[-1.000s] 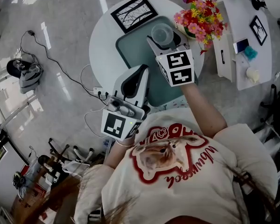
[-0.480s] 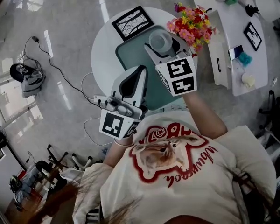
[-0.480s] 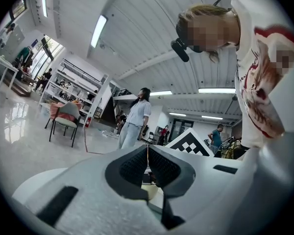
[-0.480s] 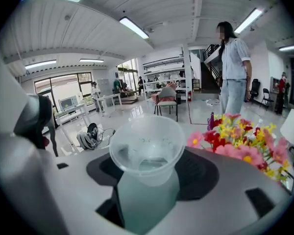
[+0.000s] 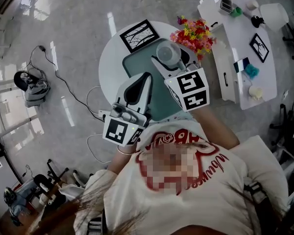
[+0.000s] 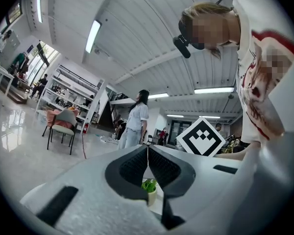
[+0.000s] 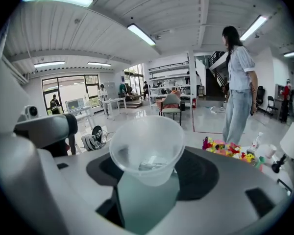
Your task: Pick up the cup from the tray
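person: bottom of the head view, white shirt (image 5: 220, 199), both arms reaching up the frame.
left gripper (image 6: 147, 154): clenched on nothing, its pads pressed together; just left of centre in the head view, over the tray's left part.
right gripper (image 5: 169, 58): grasping the cup, one jaw on each side of its wall.
cup (image 7: 147, 148): clear, upright, above the tray's upper right part; upper middle of the head view.
tray (image 5: 137, 65): teal, on the round white table (image 5: 110, 58).
frame (image 5: 138, 34): at the table's upper edge.
flowers (image 5: 191, 32): just right of the cup.
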A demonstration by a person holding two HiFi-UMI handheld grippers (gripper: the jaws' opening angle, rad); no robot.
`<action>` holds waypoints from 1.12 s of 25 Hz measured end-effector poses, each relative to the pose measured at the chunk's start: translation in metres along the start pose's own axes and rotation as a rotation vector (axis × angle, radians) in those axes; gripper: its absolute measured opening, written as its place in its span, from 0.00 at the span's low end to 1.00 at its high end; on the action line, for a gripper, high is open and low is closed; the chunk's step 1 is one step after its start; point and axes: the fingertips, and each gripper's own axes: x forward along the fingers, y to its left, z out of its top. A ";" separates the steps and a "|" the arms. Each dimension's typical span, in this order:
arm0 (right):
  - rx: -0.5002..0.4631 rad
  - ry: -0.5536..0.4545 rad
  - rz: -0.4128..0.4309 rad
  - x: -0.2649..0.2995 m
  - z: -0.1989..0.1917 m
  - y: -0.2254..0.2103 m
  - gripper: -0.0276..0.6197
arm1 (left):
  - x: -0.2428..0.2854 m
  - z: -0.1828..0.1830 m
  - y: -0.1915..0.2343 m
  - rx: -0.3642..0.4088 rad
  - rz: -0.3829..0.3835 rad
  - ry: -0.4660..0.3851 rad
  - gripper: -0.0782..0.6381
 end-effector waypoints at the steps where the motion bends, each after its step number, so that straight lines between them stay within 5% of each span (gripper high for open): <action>1: -0.002 -0.005 0.006 -0.003 0.003 0.002 0.48 | 0.000 0.002 -0.002 0.005 -0.001 -0.002 0.13; 28: -0.044 -0.092 0.119 -0.072 0.047 0.025 0.48 | -0.007 0.042 -0.024 0.111 0.008 -0.057 0.13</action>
